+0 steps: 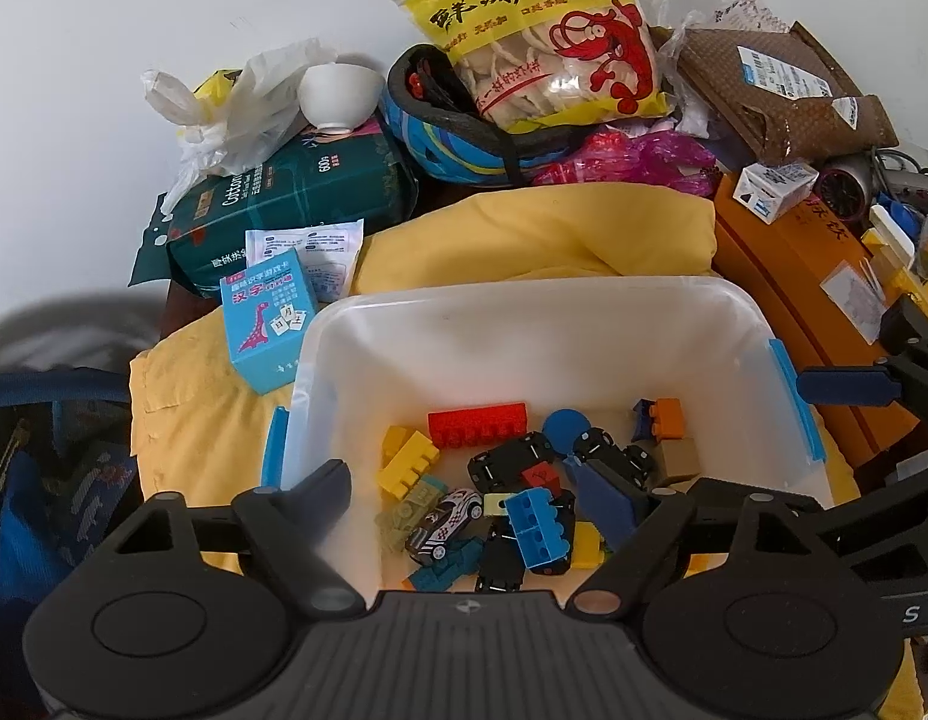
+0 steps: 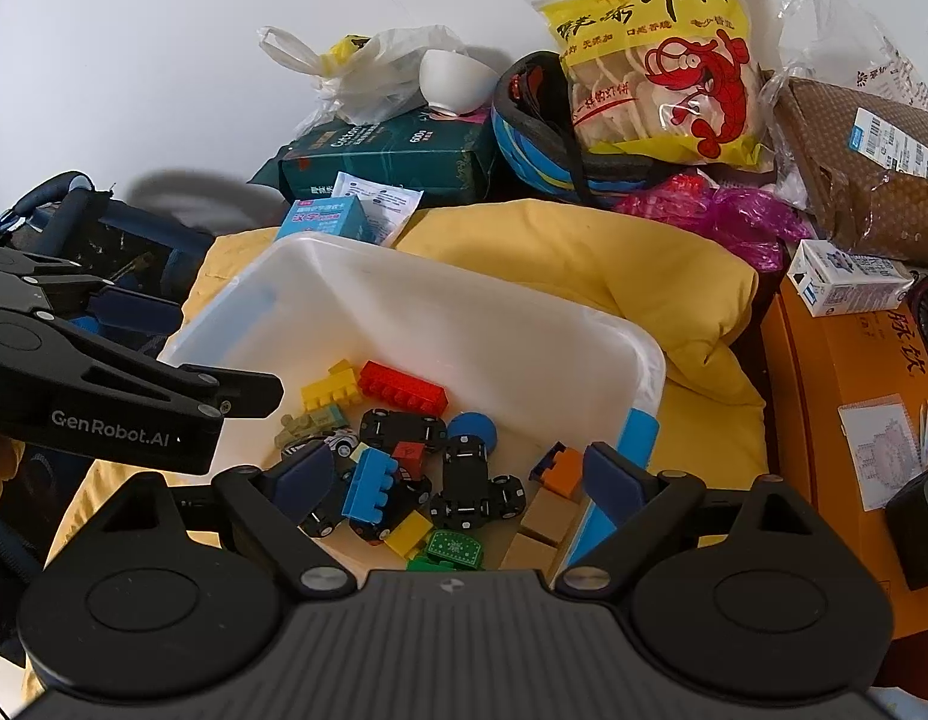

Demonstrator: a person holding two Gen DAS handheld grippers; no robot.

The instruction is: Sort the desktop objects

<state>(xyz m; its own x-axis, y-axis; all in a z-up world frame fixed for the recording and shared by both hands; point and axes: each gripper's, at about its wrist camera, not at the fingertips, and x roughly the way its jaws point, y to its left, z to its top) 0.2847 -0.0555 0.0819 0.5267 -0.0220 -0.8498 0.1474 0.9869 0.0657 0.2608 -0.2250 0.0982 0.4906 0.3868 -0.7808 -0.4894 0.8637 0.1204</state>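
Translucent bin [image 1: 524, 324] set on yellow cloth [image 1: 542, 234], toys heaped toward its near wall, one red brick [image 1: 477, 427] lying long axis across, left gripper [image 1: 488, 498] spread wide above, nothing held, right gripper [image 2: 458, 474] likewise parted, empty.

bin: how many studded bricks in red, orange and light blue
red brick: 1
orange brick: 1
light blue brick: 1
total: 3
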